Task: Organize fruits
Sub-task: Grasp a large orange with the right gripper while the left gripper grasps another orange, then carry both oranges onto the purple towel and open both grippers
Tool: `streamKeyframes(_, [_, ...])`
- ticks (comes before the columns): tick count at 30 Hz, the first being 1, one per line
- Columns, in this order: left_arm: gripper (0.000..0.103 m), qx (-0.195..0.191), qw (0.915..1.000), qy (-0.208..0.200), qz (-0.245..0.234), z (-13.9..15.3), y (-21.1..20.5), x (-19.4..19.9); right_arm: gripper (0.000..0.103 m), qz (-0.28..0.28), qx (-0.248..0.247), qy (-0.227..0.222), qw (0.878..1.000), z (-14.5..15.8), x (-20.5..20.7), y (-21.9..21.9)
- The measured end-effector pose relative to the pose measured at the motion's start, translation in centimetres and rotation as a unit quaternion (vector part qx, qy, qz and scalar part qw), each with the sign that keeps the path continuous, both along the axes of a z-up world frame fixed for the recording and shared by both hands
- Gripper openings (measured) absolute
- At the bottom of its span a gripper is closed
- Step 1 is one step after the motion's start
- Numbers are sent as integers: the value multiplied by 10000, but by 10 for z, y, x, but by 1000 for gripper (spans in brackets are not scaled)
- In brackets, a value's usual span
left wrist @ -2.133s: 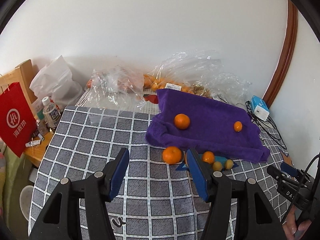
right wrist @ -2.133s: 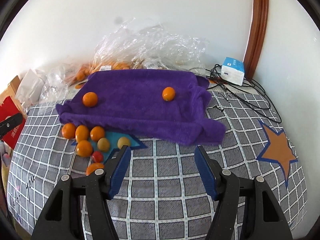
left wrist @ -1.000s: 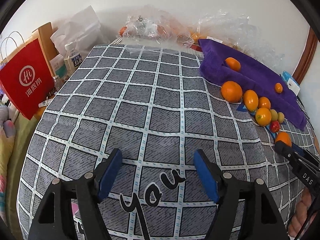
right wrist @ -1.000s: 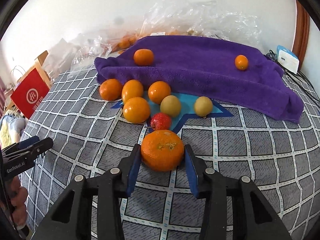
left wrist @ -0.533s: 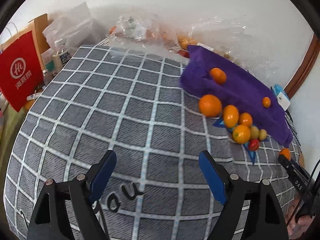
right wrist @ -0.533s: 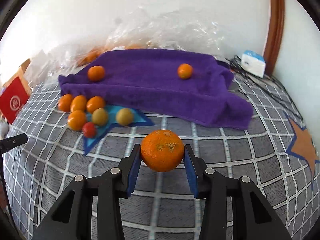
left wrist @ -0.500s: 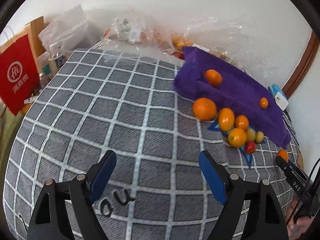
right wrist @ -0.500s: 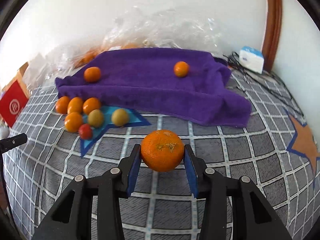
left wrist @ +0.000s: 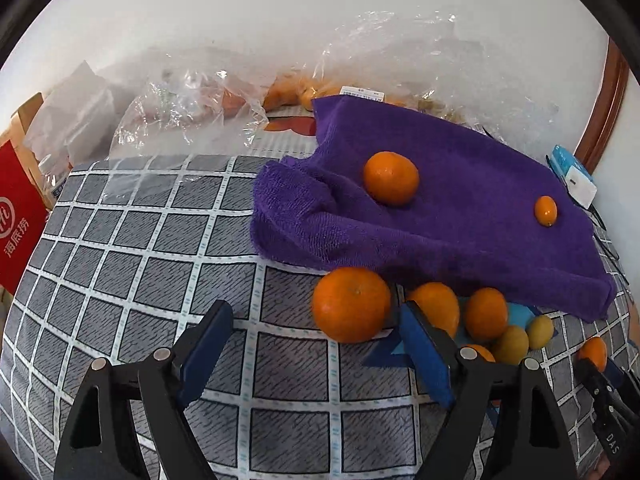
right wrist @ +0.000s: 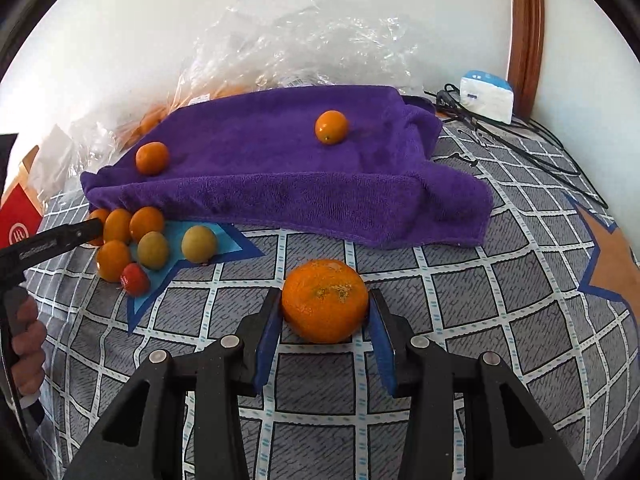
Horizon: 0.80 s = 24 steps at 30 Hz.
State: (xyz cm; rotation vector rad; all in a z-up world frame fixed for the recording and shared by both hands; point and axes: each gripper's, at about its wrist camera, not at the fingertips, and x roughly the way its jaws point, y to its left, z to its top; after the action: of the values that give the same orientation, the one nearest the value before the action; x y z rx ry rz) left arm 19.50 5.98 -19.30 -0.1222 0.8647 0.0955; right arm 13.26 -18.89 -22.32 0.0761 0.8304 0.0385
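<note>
My right gripper [right wrist: 325, 320] is shut on a large orange [right wrist: 325, 301], held just in front of the purple towel [right wrist: 280, 176]. The towel carries one mandarin [right wrist: 152, 157] and one small orange [right wrist: 331, 127]. A pile of small oranges [right wrist: 132, 224], yellow-green fruits [right wrist: 199, 244] and a red one [right wrist: 135, 279] lies on the blue star left of it. My left gripper [left wrist: 316, 344] is open, and a big orange [left wrist: 351, 304] lies on the cloth between its fingertips, nearer the right finger. The towel [left wrist: 440, 216] is beyond it.
Clear plastic bags with more fruit [left wrist: 192, 108] lie along the wall behind the towel. A red paper bag [left wrist: 16, 220] stands at the left edge. A white-blue box [right wrist: 486, 96] and black cables [right wrist: 520, 136] lie at the right.
My left gripper has moved forward and right up to the big orange by the towel's front edge. My right gripper still holds its orange and has shifted a little nearer the towel.
</note>
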Motion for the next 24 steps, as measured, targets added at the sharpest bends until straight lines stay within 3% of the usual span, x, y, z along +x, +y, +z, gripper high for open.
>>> streamKeyframes(4, [76, 15, 9999, -34, -109, -5, -4, 3, 42, 11, 52, 50, 10000, -1, 0, -1])
streamKeyframes(11, [38, -337, 9992, -171, -151, -5, 1, -2, 42, -3, 12, 90, 10000, -3, 3, -1])
streamKeyframes(16, [37, -487, 9982, -293, -166, -4, 3, -9, 42, -28, -44, 87, 9999, -3, 4, 0])
streamKeyframes(24, [37, -649, 9957, -653, -82, 6, 8, -28, 42, -138, 300, -79, 9994, 0, -2, -11])
